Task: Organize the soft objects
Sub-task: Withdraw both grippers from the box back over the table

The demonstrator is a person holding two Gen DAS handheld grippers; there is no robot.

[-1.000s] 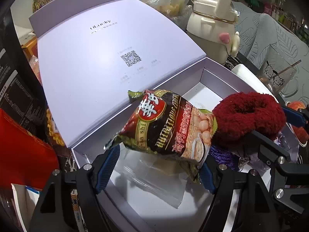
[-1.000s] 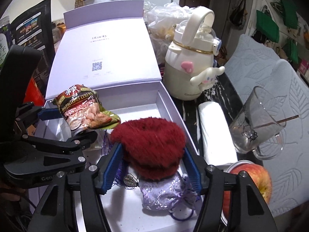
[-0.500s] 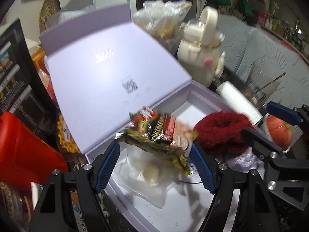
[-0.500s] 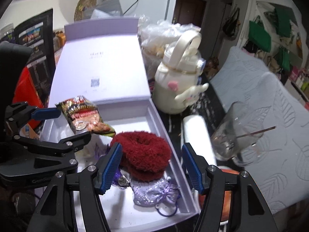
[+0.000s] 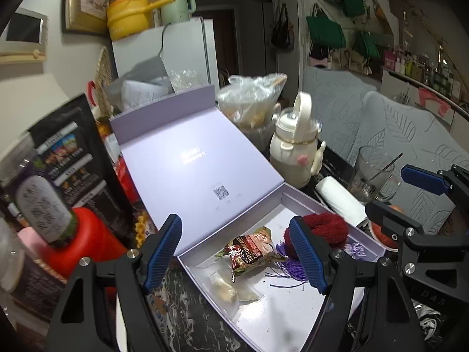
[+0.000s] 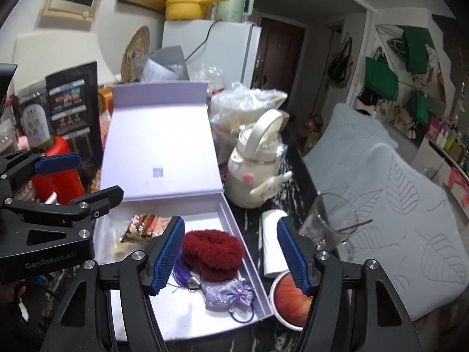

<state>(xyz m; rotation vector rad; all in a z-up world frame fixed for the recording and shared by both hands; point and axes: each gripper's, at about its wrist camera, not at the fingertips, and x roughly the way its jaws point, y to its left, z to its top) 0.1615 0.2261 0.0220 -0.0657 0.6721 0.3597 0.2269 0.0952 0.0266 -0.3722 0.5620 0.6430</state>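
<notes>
Two grippers, both empty now. One second ago the left gripper (image 5: 239, 252) clamped the snack packet (image 5: 249, 253) and the right gripper (image 6: 231, 255) clamped the red scrunchie (image 6: 212, 253); both items now lie released in the box (image 5: 296, 196). Half a second ago the packet was already dropping free between the left jaws. Both grippers now sit higher and further back, so the fridge and wall shelves have come into view behind the box.

Left gripper: jaws apart, nothing between the pads; packet lies on the box floor beyond and below the fingertips, clear of both.

Right gripper: jaws spread, pads touching nothing; scrunchie lies below, just beside its left fingertip in the view. Its jaws have opened slightly more since release.

Box contents, from the right wrist view:
- snack packet, far-left of the right gripper, tilted on a clear plastic bag (image 5: 231, 289) holding something pale
- red scrunchie, centre, toward the right wall
- purple tassel (image 6: 181, 270) with a small metal charm, beside the scrunchie's near-left edge
- lilac drawstring pouch (image 6: 227, 293), nearest the gripper, touching the scrunchie's near edge

Box lid (image 6: 159, 146) stands open, leaning back.

Outside the box, right of the right gripper: white roll (image 6: 271, 240), glass (image 6: 328, 226) with a stick in it, apple (image 6: 290, 296) in a small bowl. Cream kettle-shaped bottle (image 6: 255, 173) stands beyond the box's right far corner.
</notes>
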